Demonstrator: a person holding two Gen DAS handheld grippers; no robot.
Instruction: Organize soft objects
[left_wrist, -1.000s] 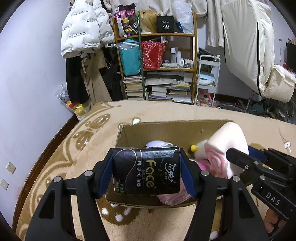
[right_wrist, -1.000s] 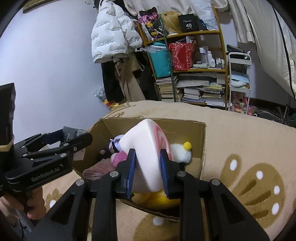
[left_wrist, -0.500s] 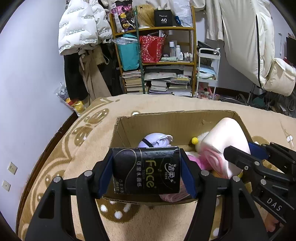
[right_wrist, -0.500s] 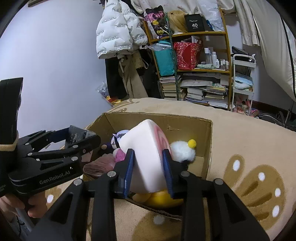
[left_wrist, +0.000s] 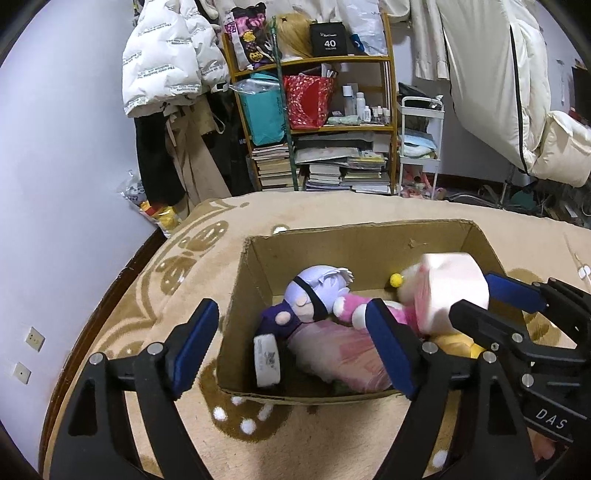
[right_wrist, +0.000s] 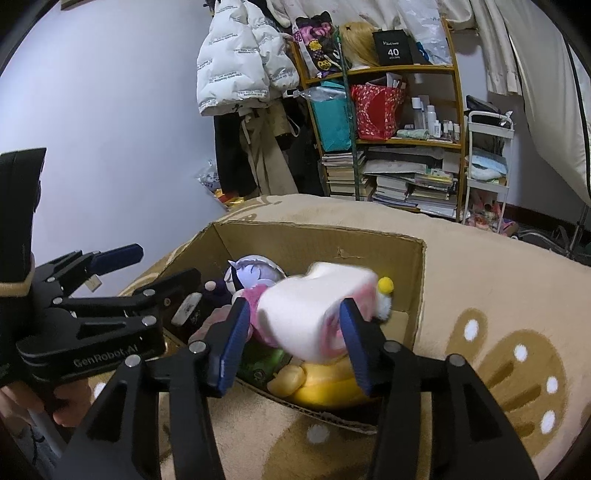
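Left wrist view showed my left gripper (left_wrist: 291, 347) now spread empty, its tissue pack (left_wrist: 266, 355) dropped into the cardboard box (left_wrist: 369, 236), while my right gripper (right_wrist: 295, 334) had parted, releasing the pink-and-white plush (right_wrist: 314, 306) among the toys.

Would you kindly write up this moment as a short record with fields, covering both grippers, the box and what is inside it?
left gripper: open, nothing between its fingers, over the near left corner of the box
right gripper: open, fingers on either side of the pink-and-white plush; contact unclear
cardboard box: open-topped, on the beige patterned rug
tissue pack: inside the box, at its near left
pink-and-white plush: blurred, above the box's right side
purple-haired doll: lying in the box
yellow plush: near right corner, under the pink-and-white plush
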